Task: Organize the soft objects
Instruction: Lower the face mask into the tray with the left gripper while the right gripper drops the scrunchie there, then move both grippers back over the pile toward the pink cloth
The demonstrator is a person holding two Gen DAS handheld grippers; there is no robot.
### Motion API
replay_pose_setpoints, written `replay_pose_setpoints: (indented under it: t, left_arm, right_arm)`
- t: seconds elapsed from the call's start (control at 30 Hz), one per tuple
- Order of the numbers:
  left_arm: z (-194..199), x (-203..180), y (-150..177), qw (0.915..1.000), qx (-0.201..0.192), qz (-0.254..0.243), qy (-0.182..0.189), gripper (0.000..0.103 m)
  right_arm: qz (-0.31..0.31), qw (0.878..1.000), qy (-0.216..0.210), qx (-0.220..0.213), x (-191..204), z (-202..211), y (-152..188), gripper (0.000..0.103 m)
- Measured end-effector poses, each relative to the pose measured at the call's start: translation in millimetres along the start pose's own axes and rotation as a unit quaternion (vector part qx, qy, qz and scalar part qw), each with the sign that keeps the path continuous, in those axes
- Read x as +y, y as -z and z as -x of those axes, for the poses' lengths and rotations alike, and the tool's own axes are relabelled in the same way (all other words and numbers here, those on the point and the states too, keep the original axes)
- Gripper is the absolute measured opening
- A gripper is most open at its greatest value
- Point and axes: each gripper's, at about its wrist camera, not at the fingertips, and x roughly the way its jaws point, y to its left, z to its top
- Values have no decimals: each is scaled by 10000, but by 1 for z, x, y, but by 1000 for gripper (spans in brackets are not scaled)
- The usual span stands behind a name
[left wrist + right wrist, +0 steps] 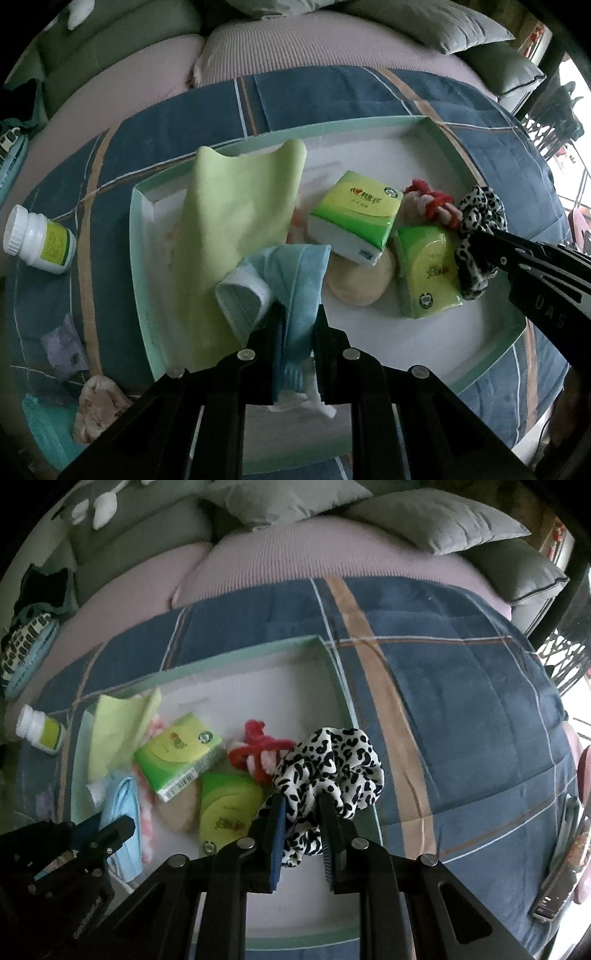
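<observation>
- The tray (424, 122), a shallow white box with a pale green rim, lies on a blue plaid quilt (332, 92); its near edge is cut off by the gripper bodies in both views.
- Left gripper (298, 314): its fingers are narrow and pinch a light blue sock (295, 269) over the near left part of the tray. The sock's white cuff hangs below the pads, partly hidden.
- Right gripper (300, 801): its fingers are nearly closed on a black-and-white spotted scrunchie (332, 760) at the tray's right side; the scrunchie's lower folds are hidden between the pads.
- A yellow-green cloth (236, 221) drapes over the tray's left part and far rim, covering something pink and white that cannot be made out.
- Two green tissue packs (354, 218) lie in the tray's middle; their printing is too small to read, though a barcode shows on one side in the right wrist view.
- A beige round pad (358, 284) lies half under the packs.
- A red-and-white knotted rope (432, 203) lies in the tray beside the scrunchie.
- A white bottle (37, 240) with a yellow-green label lies on the quilt left of the tray; the label is unreadable.
- Letters on the right gripper's body are too blurred to read.
</observation>
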Motion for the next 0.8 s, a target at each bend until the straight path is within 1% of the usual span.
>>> replay_pose_setpoints:
  t: [0.07,0.13,0.17,0.2,0.3,0.43,0.47,0.5,0.53,0.6,0.7,0.8]
  left_arm:
    - [5,0,-1,10000,-64,15,15,17]
    - [11,-1,-2,9999,-125,20,53,27]
    - [14,-2,-2,9998,-159,13,83,38]
    - [17,-2,-2,9997,-198,5,121,44]
    - [27,-4,-3,9993,-332,-23,176,46]
    - [42,0,-3,9984,-547,9,161,48]
    - [45,3,-4,9981,-601,46,156,50]
    - [49,7,-5,9976,-665,104,143,53]
    - [53,14,-5,9969,-751,211,117,56]
    - [57,26,-5,9956,-850,400,47,70]
    - [58,48,-4,9928,-923,746,-131,73]
    - [51,72,-2,9903,-831,1081,-253,73]
  right_arm:
    - [-24,10000,-23,-51,0,4,0,22]
    - [-93,9999,-36,-135,-2,10,-1,22]
    - [-107,9998,-35,-173,-2,13,-1,22]
    - [-109,9997,-28,-212,-2,16,-1,22]
    - [-98,9995,6,-309,0,25,-1,23]
    - [-36,9990,-88,-441,6,37,-2,23]
    - [3,9987,-97,-499,9,41,-2,23]
    - [26,9985,-116,-544,11,44,-2,23]
    - [54,9980,-160,-604,14,48,-4,23]
    - [98,9973,-256,-686,18,53,-4,24]
    - [209,9969,-322,-692,30,55,-5,32]
    - [449,9964,-345,-633,46,50,-5,37]
